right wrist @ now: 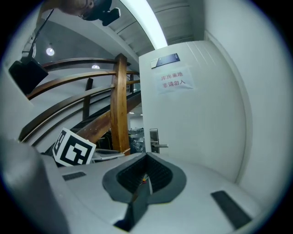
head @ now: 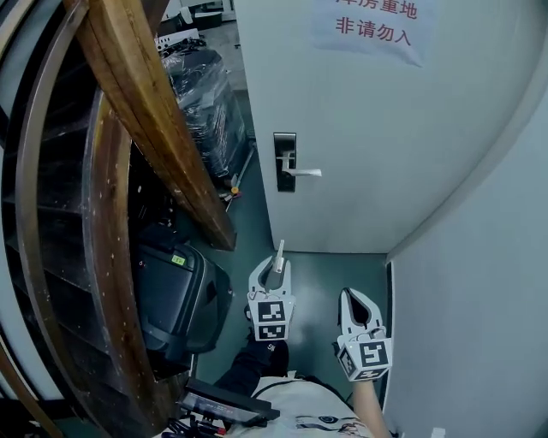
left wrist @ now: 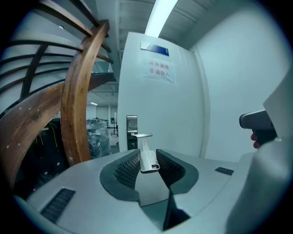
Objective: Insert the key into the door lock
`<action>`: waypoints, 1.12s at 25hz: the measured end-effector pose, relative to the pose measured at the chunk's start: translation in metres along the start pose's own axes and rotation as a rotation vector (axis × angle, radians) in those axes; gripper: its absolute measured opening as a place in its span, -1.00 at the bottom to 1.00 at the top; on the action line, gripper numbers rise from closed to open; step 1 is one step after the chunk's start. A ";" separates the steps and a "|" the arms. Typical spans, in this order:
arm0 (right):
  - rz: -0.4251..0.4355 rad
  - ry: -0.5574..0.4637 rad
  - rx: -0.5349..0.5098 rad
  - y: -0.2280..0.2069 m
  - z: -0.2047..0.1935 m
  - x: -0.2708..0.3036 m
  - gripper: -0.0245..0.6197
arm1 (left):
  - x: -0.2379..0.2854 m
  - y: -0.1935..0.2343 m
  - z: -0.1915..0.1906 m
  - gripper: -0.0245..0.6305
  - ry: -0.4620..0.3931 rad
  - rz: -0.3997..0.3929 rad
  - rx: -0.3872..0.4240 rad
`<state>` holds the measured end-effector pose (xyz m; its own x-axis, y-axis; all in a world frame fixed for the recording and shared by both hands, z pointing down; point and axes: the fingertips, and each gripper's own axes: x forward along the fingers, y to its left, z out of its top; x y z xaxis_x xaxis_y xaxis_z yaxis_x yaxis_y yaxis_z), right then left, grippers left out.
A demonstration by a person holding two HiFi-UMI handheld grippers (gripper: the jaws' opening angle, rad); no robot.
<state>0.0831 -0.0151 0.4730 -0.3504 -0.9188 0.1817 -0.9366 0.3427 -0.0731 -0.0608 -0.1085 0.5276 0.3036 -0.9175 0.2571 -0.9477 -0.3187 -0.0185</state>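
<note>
A white door (head: 360, 128) stands ahead with a dark lock plate (head: 285, 161) and a silver lever handle (head: 302, 172). My left gripper (head: 273, 267) is shut on a silver key (head: 278, 254), whose blade points up toward the door. In the left gripper view the key (left wrist: 148, 160) sits between the ribbed pads, well short of the lock plate (left wrist: 132, 133) and in line with it. My right gripper (head: 354, 305) hangs lower and to the right, shut with nothing in it. The right gripper view shows its jaws (right wrist: 145, 176) pressed together and the lock plate (right wrist: 154, 140) far ahead.
A curved wooden stair rail (head: 163, 128) runs down the left, close to the door. Under it stands a black suitcase (head: 175, 299), and farther back a plastic-wrapped stack (head: 205, 103). A pale wall (head: 479, 282) closes the right side. A paper sign (head: 370, 26) hangs on the door.
</note>
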 end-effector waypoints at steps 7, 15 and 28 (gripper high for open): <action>-0.006 -0.001 0.039 -0.009 0.013 0.108 -0.90 | 0.105 0.046 -0.005 -0.56 0.045 -0.050 0.019; -0.010 0.058 0.020 -0.018 -0.009 0.148 -0.90 | 0.183 0.058 -0.031 -0.56 0.086 -0.071 0.022; -0.054 0.014 -0.018 -0.075 -0.083 0.176 -0.90 | 0.299 0.076 -0.059 -0.56 -0.003 0.002 -0.009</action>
<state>0.0912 -0.1862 0.5919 -0.2995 -0.9332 0.1985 -0.9539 0.2965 -0.0457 -0.0482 -0.3931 0.6605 0.3020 -0.9189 0.2537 -0.9491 -0.3147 -0.0103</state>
